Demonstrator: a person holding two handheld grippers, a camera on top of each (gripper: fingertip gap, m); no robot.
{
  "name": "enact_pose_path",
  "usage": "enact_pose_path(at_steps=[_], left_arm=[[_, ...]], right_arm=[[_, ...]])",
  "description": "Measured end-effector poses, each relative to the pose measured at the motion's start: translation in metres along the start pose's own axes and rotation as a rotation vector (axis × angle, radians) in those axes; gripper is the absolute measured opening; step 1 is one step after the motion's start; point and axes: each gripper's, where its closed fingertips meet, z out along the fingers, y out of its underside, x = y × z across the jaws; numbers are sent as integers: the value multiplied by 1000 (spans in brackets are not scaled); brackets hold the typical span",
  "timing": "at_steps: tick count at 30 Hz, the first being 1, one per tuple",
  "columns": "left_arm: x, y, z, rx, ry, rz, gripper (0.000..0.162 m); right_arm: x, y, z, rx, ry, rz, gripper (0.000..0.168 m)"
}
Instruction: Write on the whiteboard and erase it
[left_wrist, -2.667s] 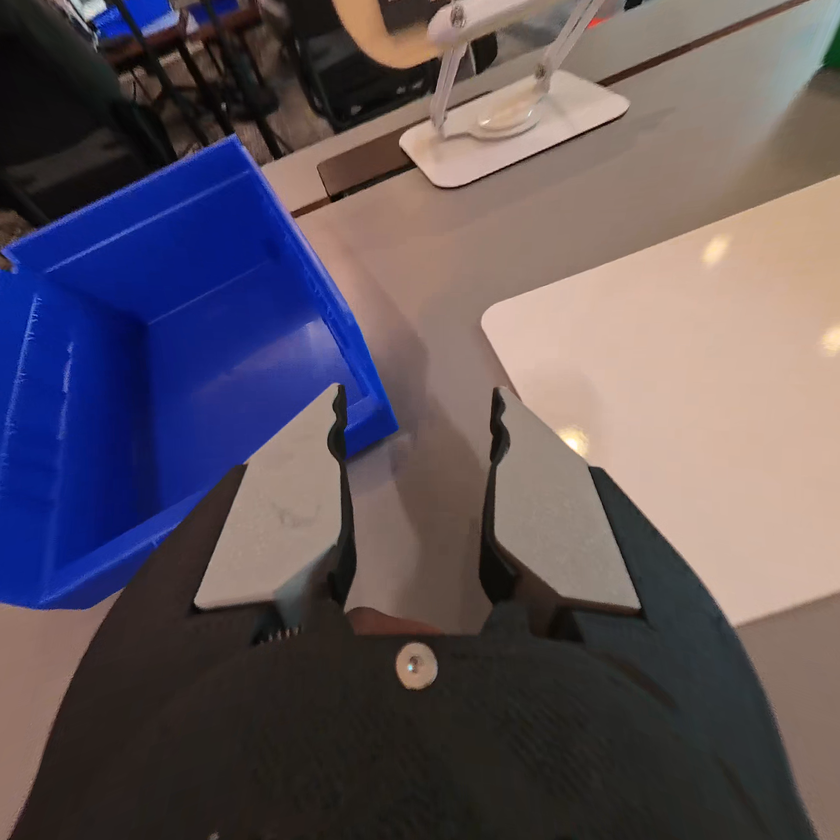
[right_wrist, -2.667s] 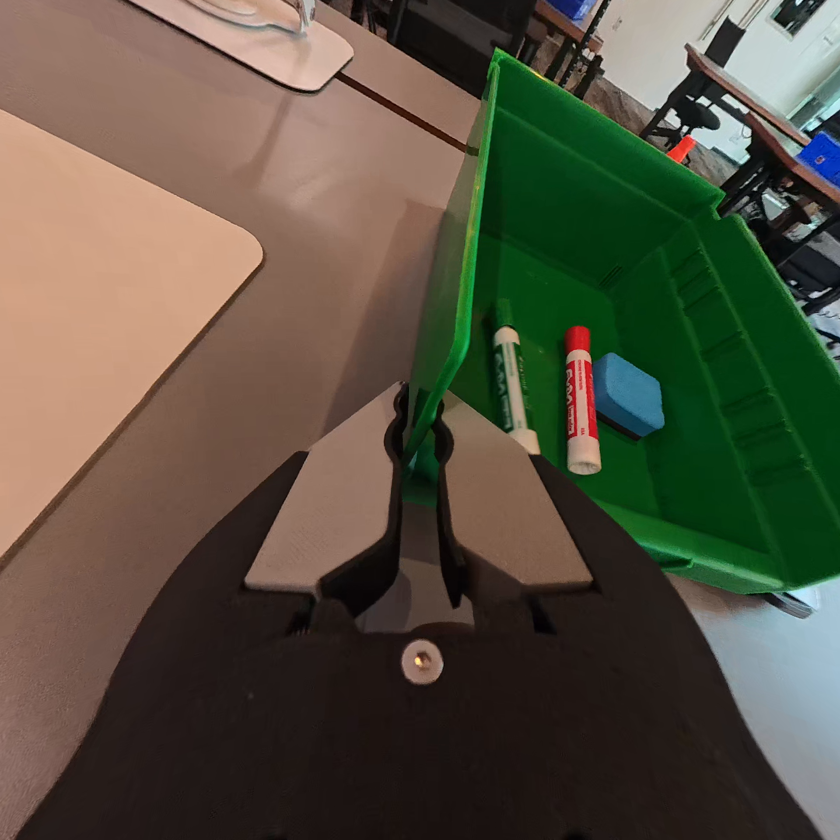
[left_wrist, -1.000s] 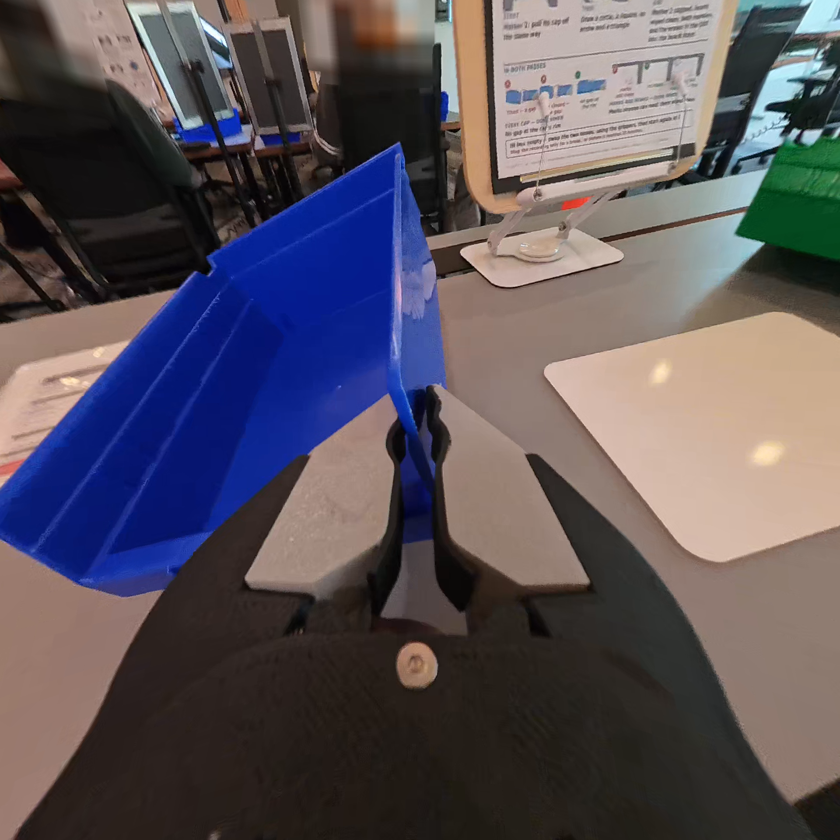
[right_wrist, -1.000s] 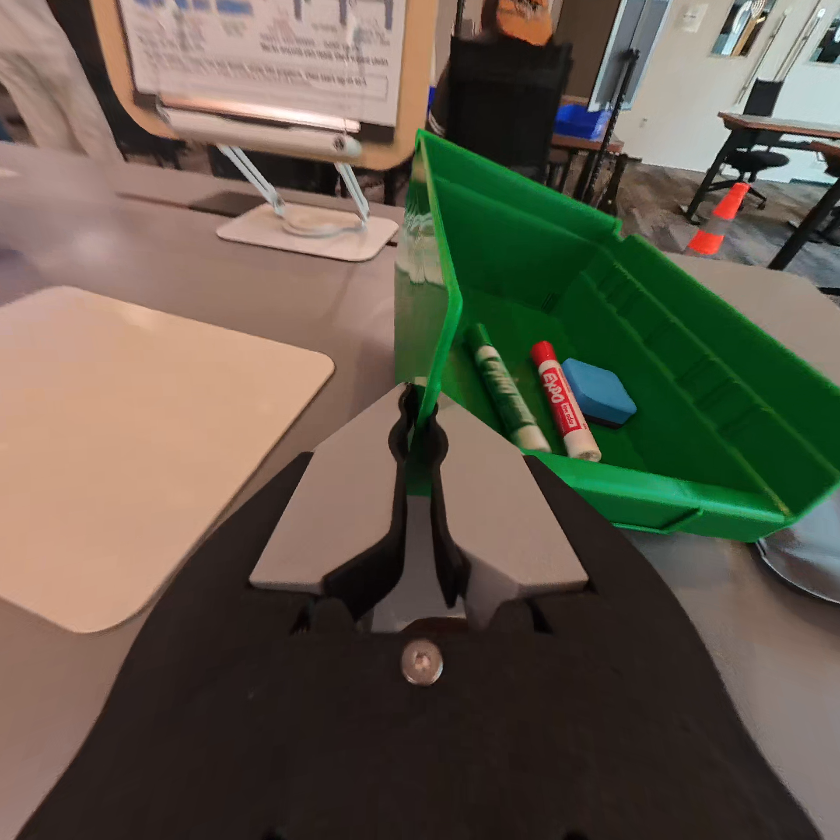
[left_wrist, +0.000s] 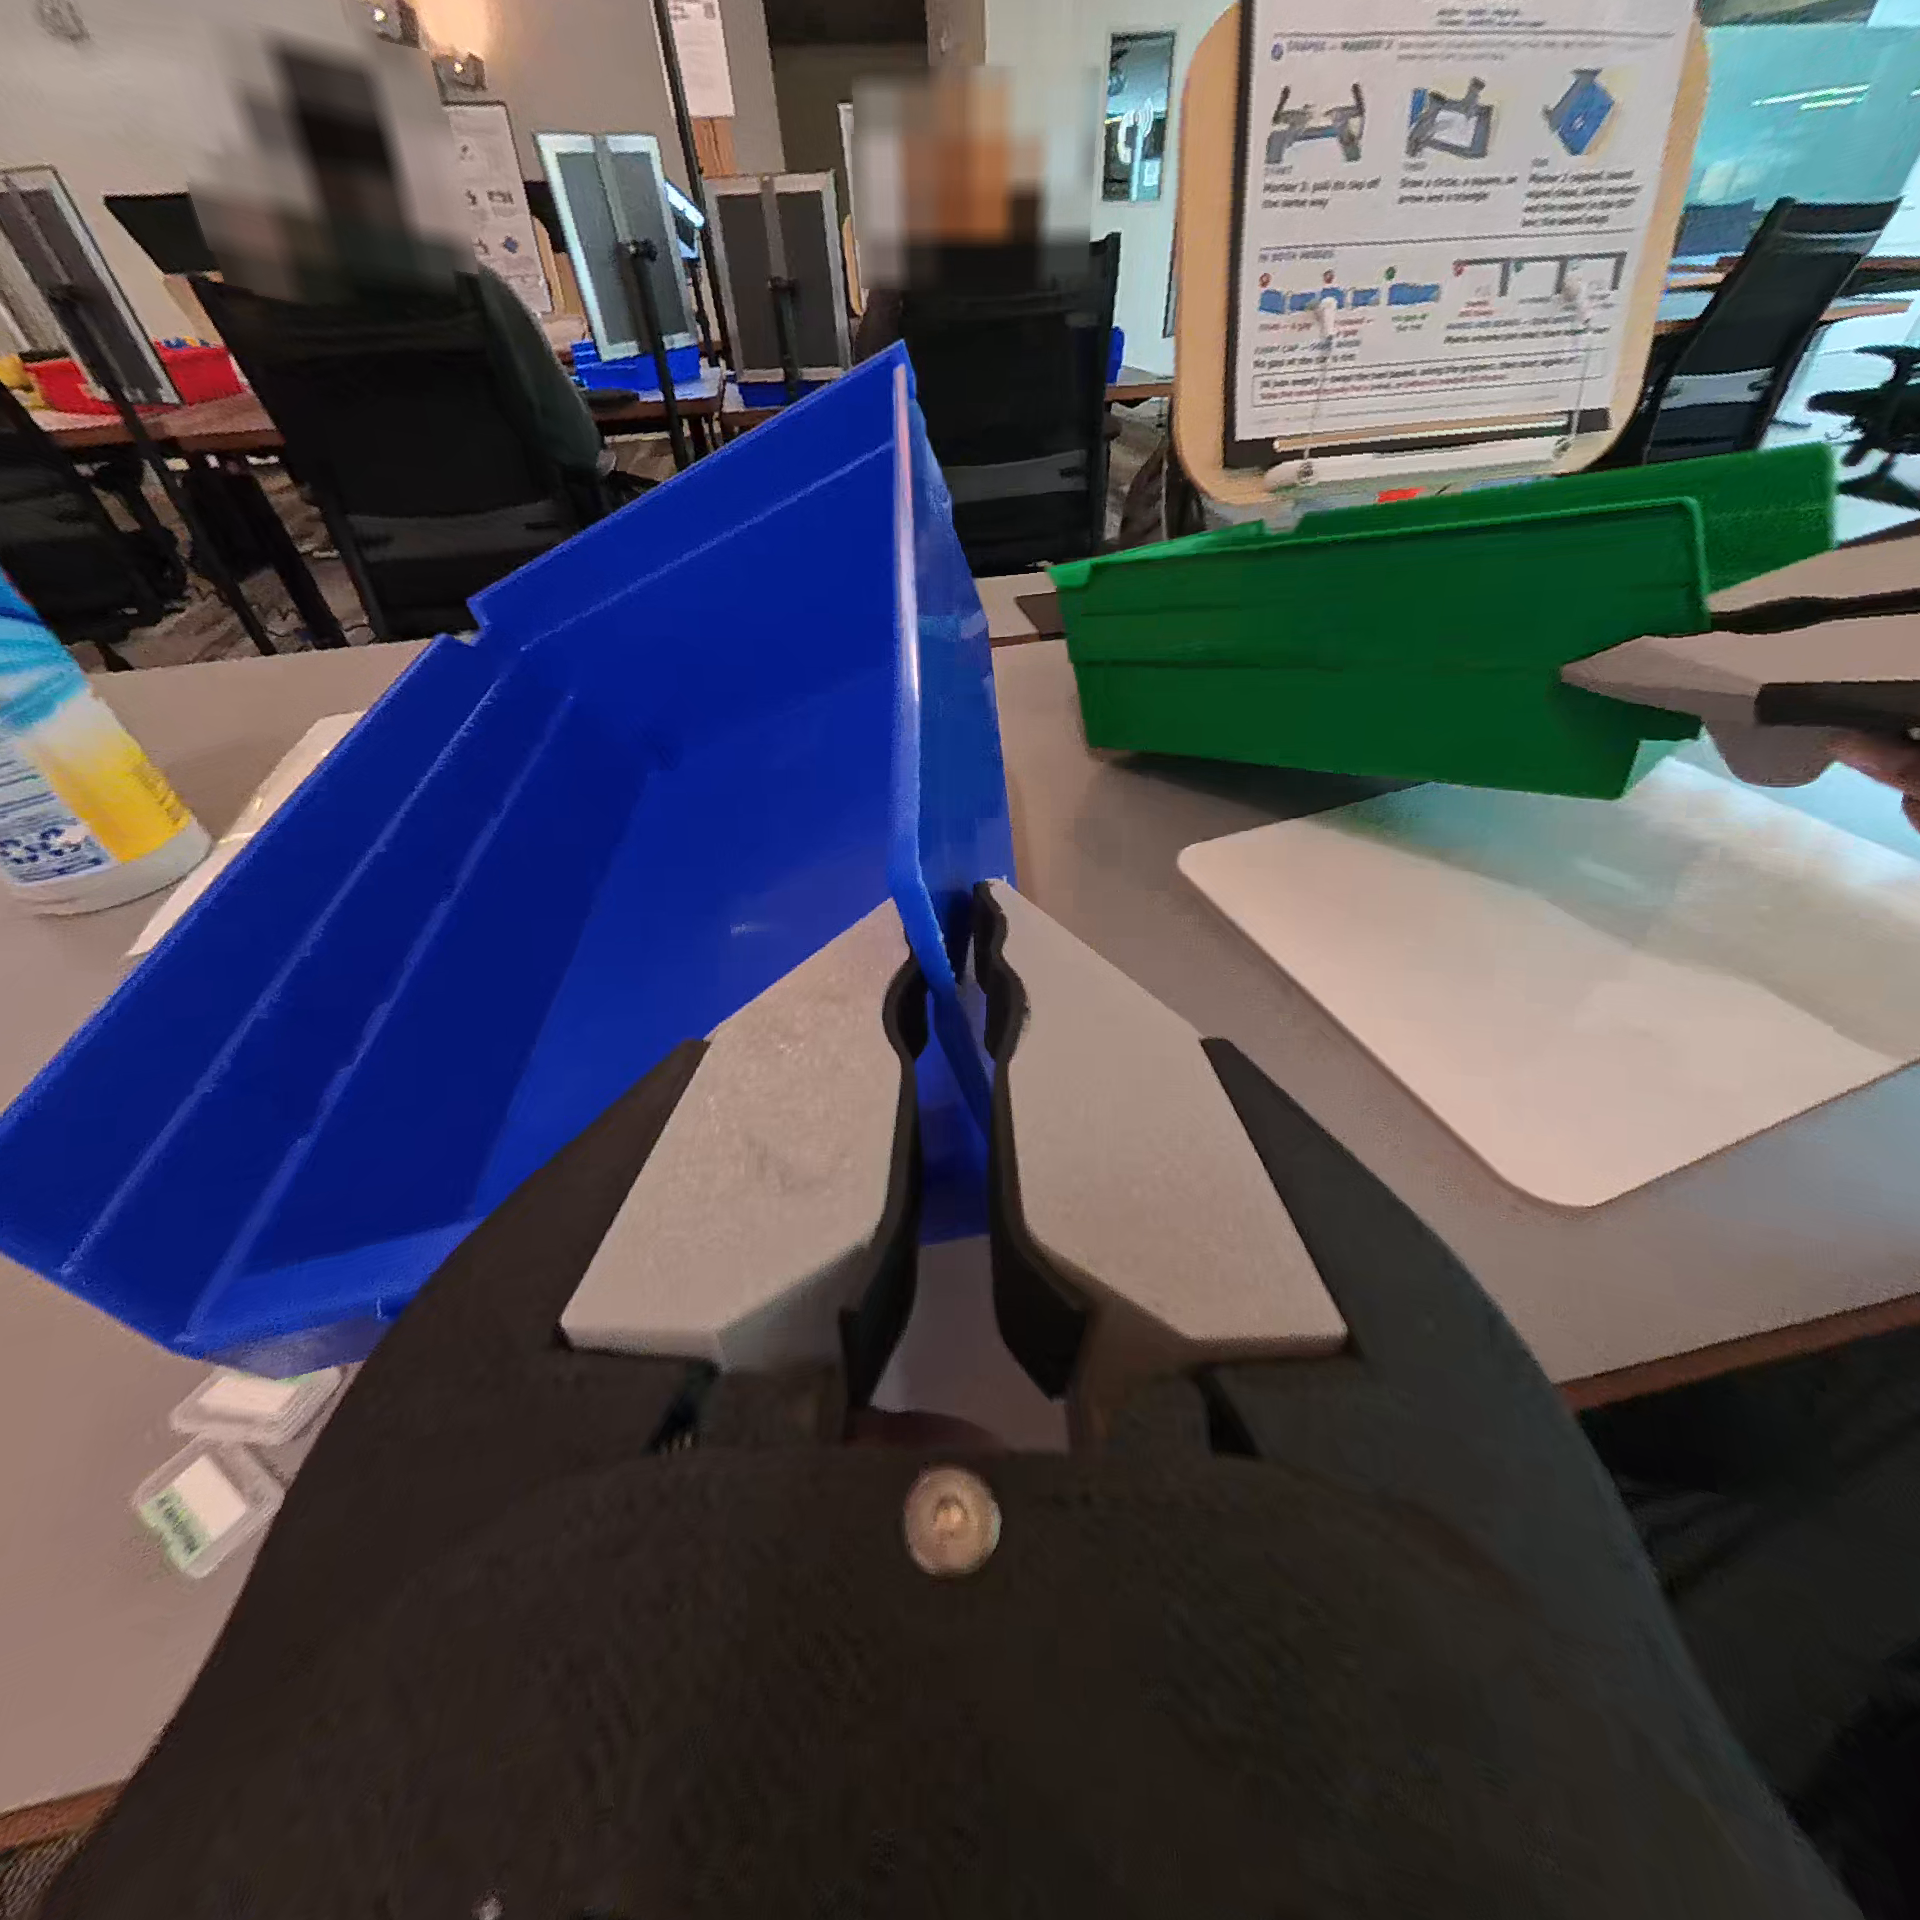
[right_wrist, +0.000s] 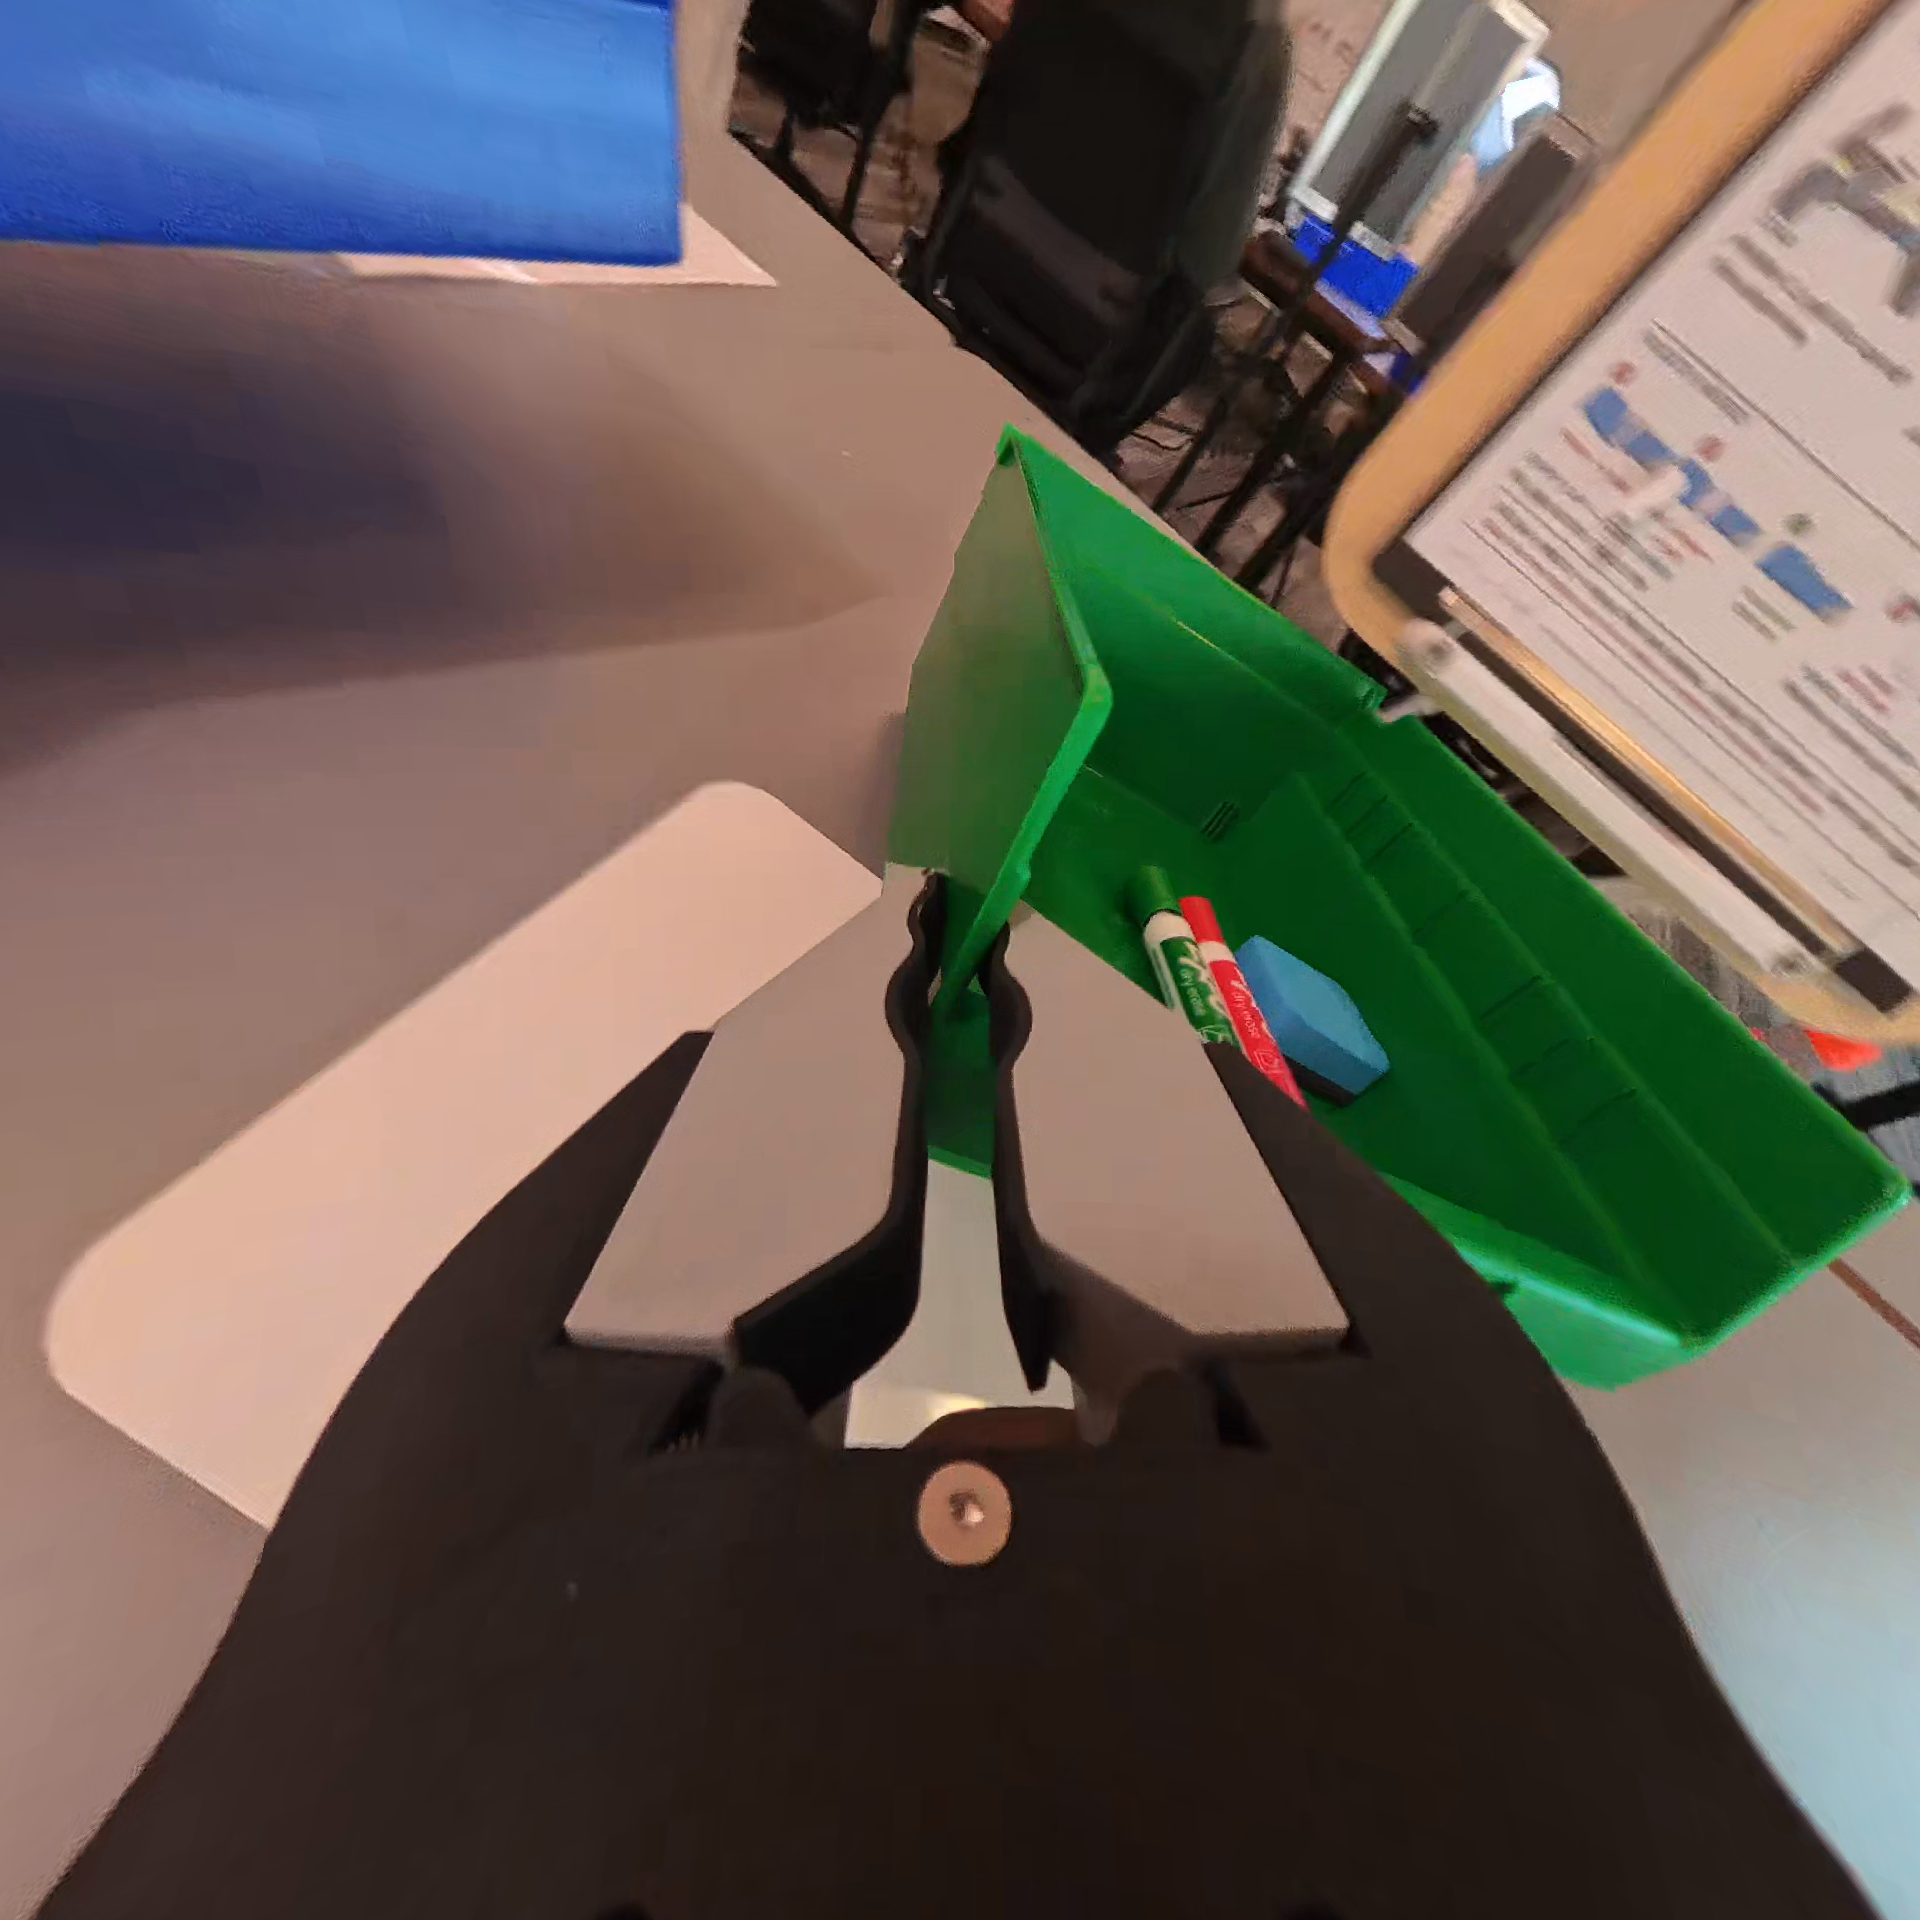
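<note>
Nothing is written yet: the whiteboard (left_wrist: 1538, 997) lies blank at right of frame on the bench (left_wrist: 1091, 748), the left gripper (left_wrist: 951, 997) pinching the empty blue bin (left_wrist: 499, 935), the right gripper (right_wrist: 961, 966) jaws clamping the green bin (right_wrist: 1455, 935) with markers (right_wrist: 1195, 966) and eraser (right_wrist: 1309, 1013) inside

Two bins (left_wrist: 623, 831) (right_wrist: 1558, 935), two markers (right_wrist: 1169, 951) (right_wrist: 1236, 987), one eraser (right_wrist: 1309, 1013), one whiteboard (left_wrist: 1558, 987).

1. The blue bin (left_wrist: 582, 935) and green bin (left_wrist: 1382, 655) flank an open strip of bare tabletop (left_wrist: 1081, 831).
2. The whiteboard (left_wrist: 1558, 987) lies bare, the green bin overhanging its far edge.
3. A bottle (left_wrist: 73, 790) blocks the far left.
</note>
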Motion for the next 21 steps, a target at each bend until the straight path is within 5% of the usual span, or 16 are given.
enact_pose_path(at_steps=[9, 16, 21], left_arm=[[-22, 9, -10, 27, -58, -36, 3], [-33, 5, -21, 44, -107, -15, 3], [-49, 16, -36, 43, -145, -30, 3]], right_arm=[[-127, -37, 53, -108, -269, 5, 5], [-232, -80, 56, -68, -639, 10, 29], [-181, -120, 9, 152, -671, 55, 27]])
